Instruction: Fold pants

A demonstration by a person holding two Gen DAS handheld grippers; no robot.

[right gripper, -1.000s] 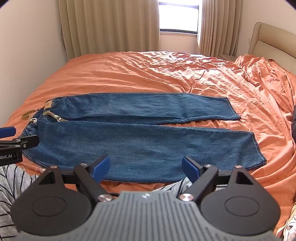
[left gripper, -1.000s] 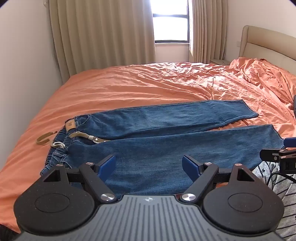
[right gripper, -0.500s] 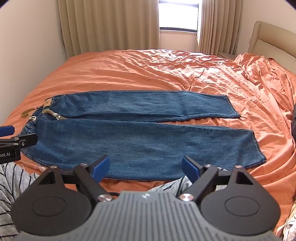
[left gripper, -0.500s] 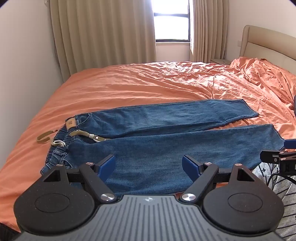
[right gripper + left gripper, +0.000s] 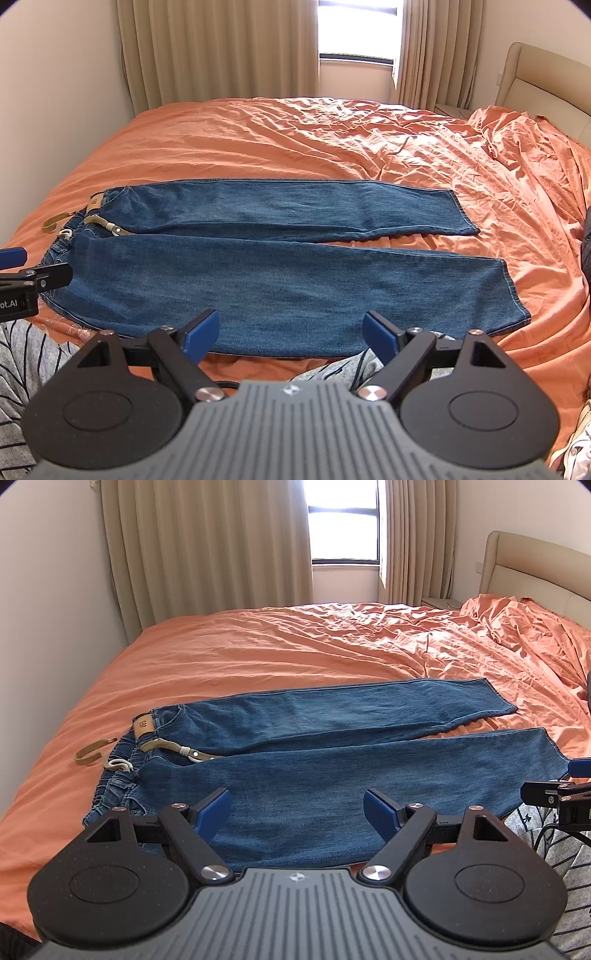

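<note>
Left tool (image 5: pixel 297 810) and right tool (image 5: pixel 290 330) gape wide, empty, above the flat jeans (image 5: pixel 280 273)

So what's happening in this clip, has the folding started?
Not yet. A person holds two grippers above the near edge of a bed with an orange sheet. The jeans lie spread flat, both legs side by side, waistband and tan belt to the left. The left gripper and right gripper are both open and empty, hovering short of the denim.
</note>
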